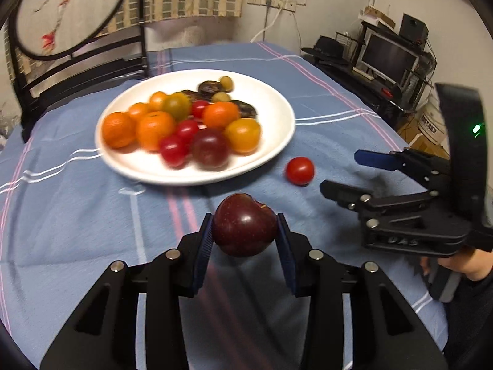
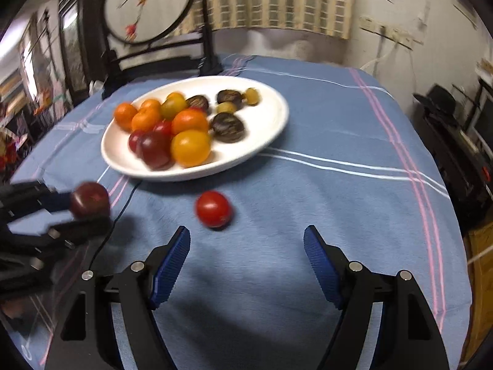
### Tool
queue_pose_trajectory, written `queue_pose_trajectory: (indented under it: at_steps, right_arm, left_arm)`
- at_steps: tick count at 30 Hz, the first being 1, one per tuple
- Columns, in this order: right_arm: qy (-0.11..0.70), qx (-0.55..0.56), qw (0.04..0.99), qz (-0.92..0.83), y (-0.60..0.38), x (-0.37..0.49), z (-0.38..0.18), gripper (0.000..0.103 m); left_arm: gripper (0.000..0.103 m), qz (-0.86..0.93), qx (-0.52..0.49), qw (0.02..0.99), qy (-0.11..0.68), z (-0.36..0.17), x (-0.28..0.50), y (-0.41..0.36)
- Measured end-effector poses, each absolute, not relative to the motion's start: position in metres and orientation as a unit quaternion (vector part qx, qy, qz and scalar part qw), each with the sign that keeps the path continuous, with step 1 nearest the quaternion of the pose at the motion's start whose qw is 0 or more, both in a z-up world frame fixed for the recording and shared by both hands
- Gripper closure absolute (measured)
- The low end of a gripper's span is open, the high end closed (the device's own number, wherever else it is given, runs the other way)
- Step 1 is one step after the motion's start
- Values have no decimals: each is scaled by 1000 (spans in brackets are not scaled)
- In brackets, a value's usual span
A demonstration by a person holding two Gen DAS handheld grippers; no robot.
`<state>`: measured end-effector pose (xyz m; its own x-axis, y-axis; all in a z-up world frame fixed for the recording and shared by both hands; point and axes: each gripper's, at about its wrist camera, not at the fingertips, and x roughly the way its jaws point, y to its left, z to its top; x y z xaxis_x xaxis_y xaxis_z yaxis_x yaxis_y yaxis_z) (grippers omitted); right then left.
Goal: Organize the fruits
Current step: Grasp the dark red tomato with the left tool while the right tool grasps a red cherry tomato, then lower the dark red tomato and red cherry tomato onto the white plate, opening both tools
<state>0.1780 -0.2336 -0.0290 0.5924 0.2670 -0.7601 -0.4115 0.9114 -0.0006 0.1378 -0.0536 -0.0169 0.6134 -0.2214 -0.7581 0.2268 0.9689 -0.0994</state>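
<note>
Dark-red plum (image 1: pixel 245 225) sits clamped between the blue pads of the left claw (image 1: pixel 245 231), lifted clear of the blue cloth on the bench (image 1: pixel 77 215), and the white plate (image 1: pixel 277 141) of fruit lies straight ahead of it. That's the carry, and by my read it only needs to go forward and set down among the others. Now the loose one: a red tomato (image 2: pixel 213 209) lies alone on the cloth, near the plate's front rim. The right claw (image 2: pixel 246 259) hangs with its fingers spread wide and nothing in them, and the tomato lies just ahead of it, slightly toward its left finger. The right claw looks nearer and is free, so that pick looks like its job. Being round, the tomato offers no long axis to line up on.
</note>
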Motion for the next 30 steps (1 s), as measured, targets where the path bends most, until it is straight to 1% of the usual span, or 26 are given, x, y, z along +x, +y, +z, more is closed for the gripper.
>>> queue_pose_trajectory:
  at_steps: [3, 4, 5, 8, 9, 12, 13, 14, 17, 23, 28, 30]
  right_arm:
    - [405, -114, 886, 192, -217, 176, -31, 26]
    - [409, -119, 885, 189, -213, 177, -33, 29]
    - [413, -123, 883, 185, -209, 180, -35, 33]
    - [435, -124, 875, 174, -201, 194, -43, 43]
    - [440, -121, 873, 172, -200, 197, -45, 44]
    - [443, -108, 873, 171, -196, 206, -45, 57]
    - [443, -105, 873, 173, -195, 208, -45, 69]
    - [444, -103, 872, 178, -193, 208, -45, 72]
    - [440, -109, 874, 171, -187, 204, -44, 73]
    - [426, -72, 880, 198, -196, 182, -23, 73]
    - [400, -43, 892, 207, -205, 177, 7, 73]
    - [383, -35, 899, 210, -205, 180, 19, 73]
  left_arm:
    - [64, -113, -4, 905, 411, -14, 131, -36]
    - [64, -110, -3, 906, 409, -14, 130, -32]
    - [64, -105, -3, 907, 408, -15, 131, -28]
    - [64, -100, -20, 907, 409, -16, 135, -18]
    - [64, -100, -23, 906, 411, -18, 136, -16]
    - [64, -100, -32, 902, 418, -23, 140, -9]
    - [64, -99, -35, 901, 420, -24, 142, -7]
    - [64, -97, -38, 901, 421, -25, 142, -5]
    - [64, -89, -37, 900, 424, -29, 145, -1]
    - [64, -87, -37, 899, 427, -32, 146, 0]
    - [64, -91, -54, 902, 419, -15, 146, 4]
    - [64, -88, -44, 904, 415, -5, 151, 2]
